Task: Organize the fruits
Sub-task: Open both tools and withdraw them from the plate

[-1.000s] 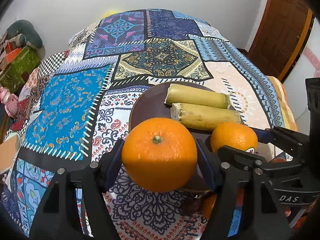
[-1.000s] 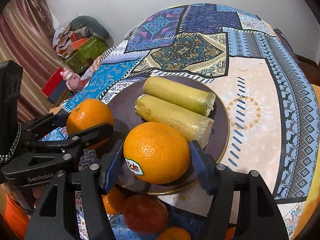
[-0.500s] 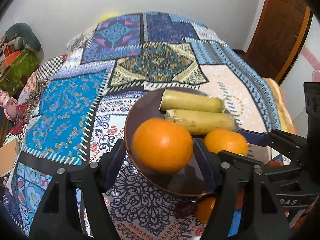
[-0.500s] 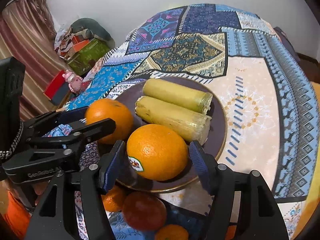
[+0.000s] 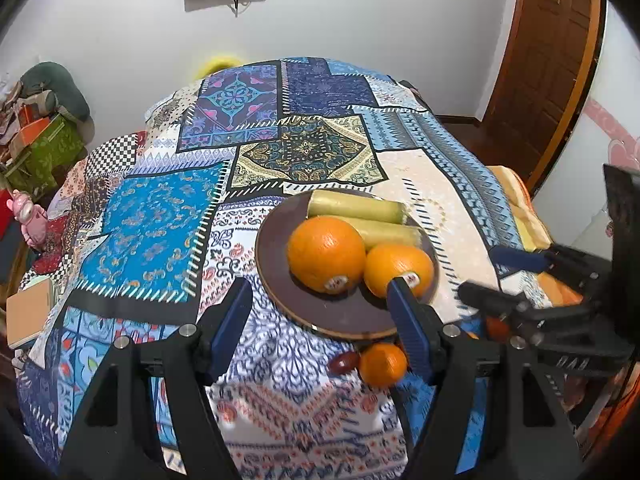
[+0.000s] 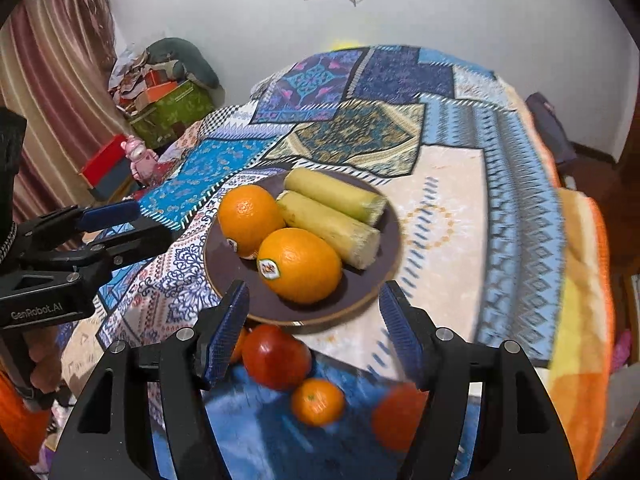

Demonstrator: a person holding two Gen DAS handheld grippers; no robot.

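A dark brown plate [image 5: 340,316] [image 6: 384,276] sits on the patterned cloth. It holds two oranges [image 5: 326,254] [image 5: 398,268], seen in the right wrist view as the left orange [image 6: 250,218] and the stickered orange [image 6: 300,266], plus two yellow-green stalk pieces [image 5: 356,206] [image 6: 332,224]. My left gripper [image 5: 320,324] is open and empty, just short of the plate. My right gripper [image 6: 312,320] is open and empty at the plate's near rim. A red apple [image 6: 276,356] and small tangerines [image 6: 318,402] [image 5: 382,364] lie loose in front of the plate.
The patchwork tablecloth [image 5: 160,232] covers the whole table. Boxes and clutter [image 6: 168,104] stand at the far left by a curtain. A wooden door [image 5: 548,80] is at the right. Another orange fruit [image 6: 396,418] lies blurred near my right finger.
Both grippers have let go of their oranges onto the plate, opened wide, and pulled back and up from it.
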